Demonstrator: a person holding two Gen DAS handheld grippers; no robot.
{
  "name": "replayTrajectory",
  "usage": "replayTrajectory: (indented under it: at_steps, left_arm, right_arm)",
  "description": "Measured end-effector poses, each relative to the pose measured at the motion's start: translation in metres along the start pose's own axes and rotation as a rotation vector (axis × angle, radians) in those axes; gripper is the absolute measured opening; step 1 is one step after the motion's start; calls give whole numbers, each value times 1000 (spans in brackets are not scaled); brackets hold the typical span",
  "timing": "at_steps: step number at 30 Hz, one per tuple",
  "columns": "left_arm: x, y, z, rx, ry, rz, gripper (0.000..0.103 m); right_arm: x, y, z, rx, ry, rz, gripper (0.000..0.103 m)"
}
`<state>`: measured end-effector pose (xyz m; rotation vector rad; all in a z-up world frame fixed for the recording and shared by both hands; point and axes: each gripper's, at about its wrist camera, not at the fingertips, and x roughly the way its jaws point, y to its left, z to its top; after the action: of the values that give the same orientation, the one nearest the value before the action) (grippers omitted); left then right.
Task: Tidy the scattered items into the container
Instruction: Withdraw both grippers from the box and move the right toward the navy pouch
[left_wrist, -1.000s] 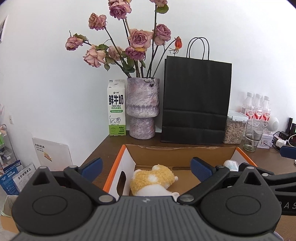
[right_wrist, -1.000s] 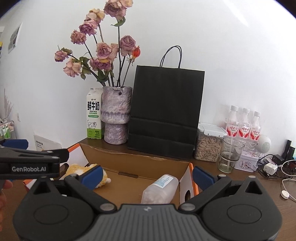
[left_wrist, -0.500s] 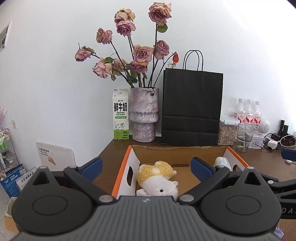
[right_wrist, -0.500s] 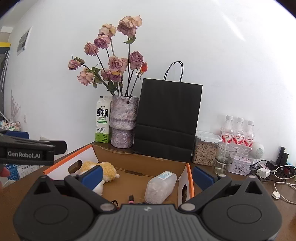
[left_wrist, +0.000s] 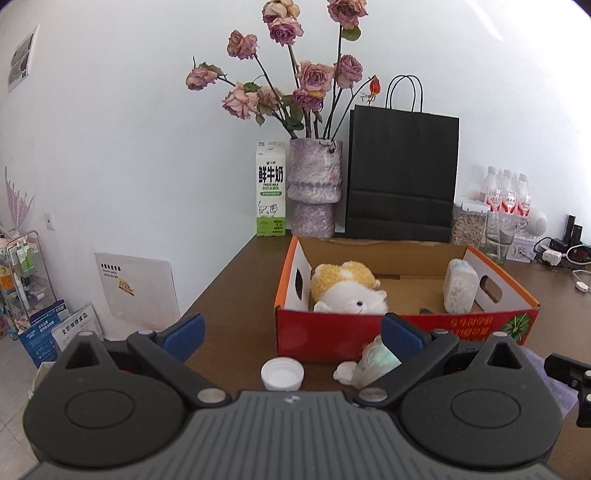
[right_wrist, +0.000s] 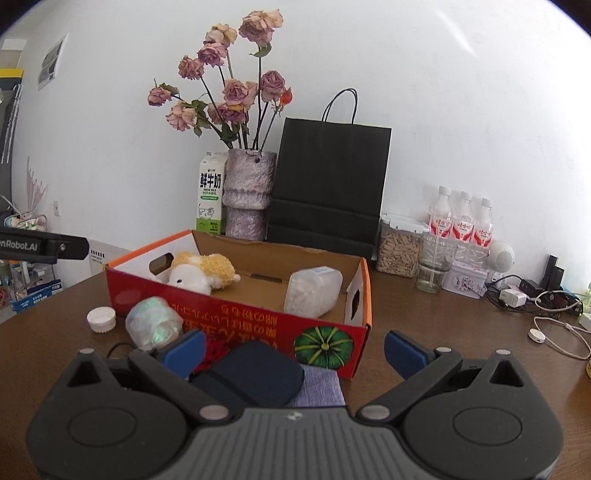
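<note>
One red cardboard box sits on the brown tabletop. Two things lie inside it: one yellow-and-white plush toy at its left end and one clear plastic bottle on its side at the right end.

Four things lie outside, right by the box's near wall: one white cap, one shiny crumpled wrapper, one dark blue pouch and one purple cloth under the pouch.

The left gripper has its fingers wide apart and holds nothing; the cap lies between them. The right gripper is wide open and empty too, with the pouch just in front.

Behind the box stand one milk carton, one vase of roses, one black paper bag, one jar, one glass and three water bottles. White cables lie on the right. The tabletop's left edge is near the box, with bare room there.
</note>
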<state>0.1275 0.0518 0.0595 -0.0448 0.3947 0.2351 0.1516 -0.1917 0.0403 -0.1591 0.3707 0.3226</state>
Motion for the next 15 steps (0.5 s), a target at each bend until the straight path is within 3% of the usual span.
replayTrajectory:
  at_steps: [5,9,15]
  left_arm:
    - [-4,17,-34,-34,55,4,103]
    - [2,23,-44,-45,104,-6,103]
    - [-1,16,-41,-20,73,-41,103]
  right_arm:
    - [-5,2,-16,8,43,11,103]
    - [-1,10,-22,9,81,32,103]
    - [11,22,-19,26,119,39,103]
